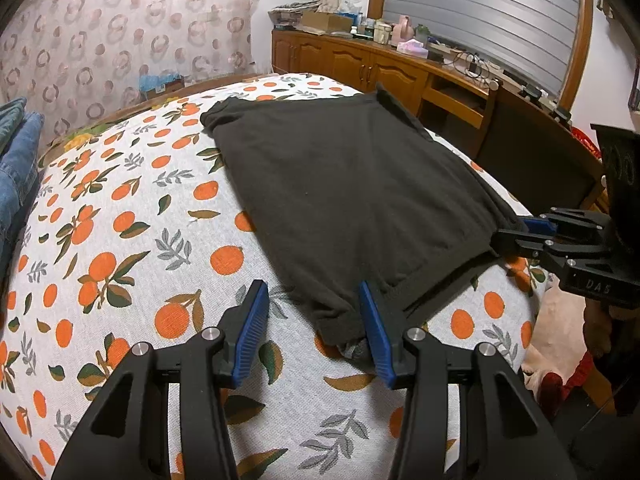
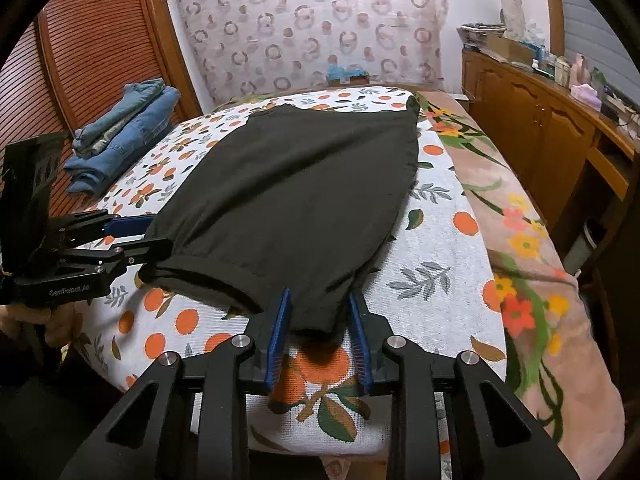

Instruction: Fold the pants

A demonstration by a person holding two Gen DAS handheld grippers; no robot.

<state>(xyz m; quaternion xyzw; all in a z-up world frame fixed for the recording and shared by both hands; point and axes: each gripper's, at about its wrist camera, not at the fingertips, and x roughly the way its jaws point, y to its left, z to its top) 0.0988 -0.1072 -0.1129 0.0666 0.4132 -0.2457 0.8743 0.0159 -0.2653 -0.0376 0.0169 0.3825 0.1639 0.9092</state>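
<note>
Black pants [image 1: 344, 184] lie folded flat on the orange-print cloth [image 1: 132, 216]; they also show in the right wrist view [image 2: 296, 196]. My left gripper [image 1: 316, 300] is open, its jaws around the near left corner of the pants' hem. It also shows from the side in the right wrist view [image 2: 154, 236]. My right gripper [image 2: 318, 306] is open, its jaws either side of the near right corner of the hem. In the left wrist view it [image 1: 516, 232] sits at the pants' right edge.
A stack of folded blue jeans [image 2: 120, 136] lies at the far left of the surface. A floral blanket [image 2: 532, 264] covers the right side. A wooden cabinet [image 1: 360, 64] with clutter stands along the far right wall. A patterned curtain [image 2: 312, 28] hangs behind.
</note>
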